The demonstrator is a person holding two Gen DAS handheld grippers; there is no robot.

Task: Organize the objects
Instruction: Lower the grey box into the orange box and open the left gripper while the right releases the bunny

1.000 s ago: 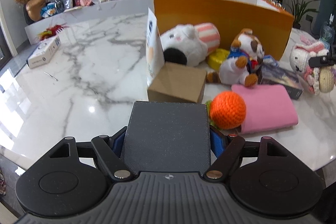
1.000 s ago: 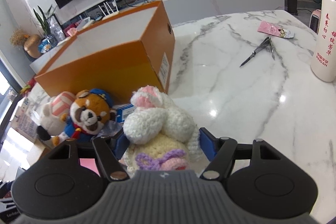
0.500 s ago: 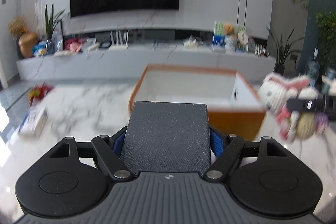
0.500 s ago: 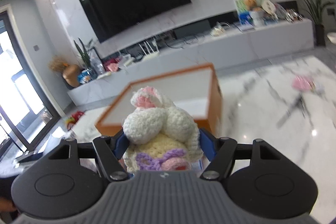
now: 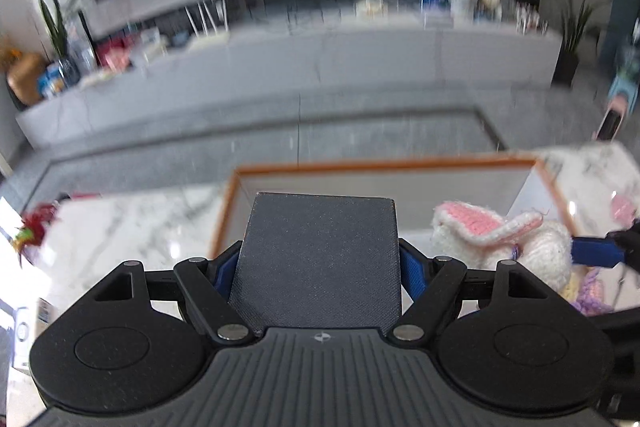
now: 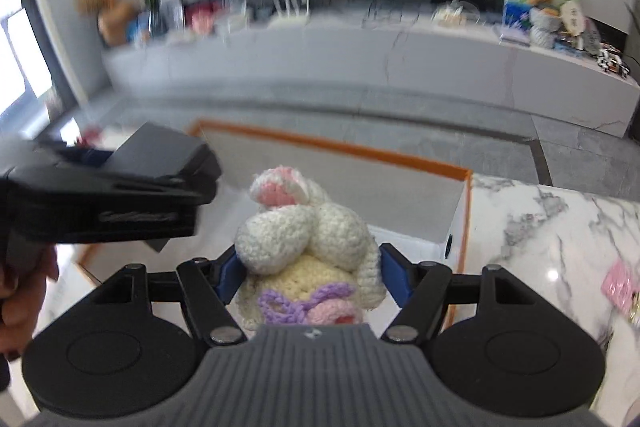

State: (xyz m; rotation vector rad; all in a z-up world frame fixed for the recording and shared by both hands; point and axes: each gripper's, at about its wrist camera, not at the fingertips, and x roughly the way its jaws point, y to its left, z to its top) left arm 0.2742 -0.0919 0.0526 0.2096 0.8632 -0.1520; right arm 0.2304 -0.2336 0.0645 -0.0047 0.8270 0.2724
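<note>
Your left claw [image 5: 318, 263] is clamped on a dark grey box [image 5: 320, 259], and your right claw [image 6: 306, 273] grips the crochet bunny [image 6: 304, 247]. Both hover over the orange storage box [image 6: 464, 227] on the marble counter [image 6: 560, 227], grey box left of the bunny.

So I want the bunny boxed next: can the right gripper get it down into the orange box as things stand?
Probably yes: the right gripper holds the crocheted bunny above the open orange box; the left gripper's dark case sits off to one side.
</note>
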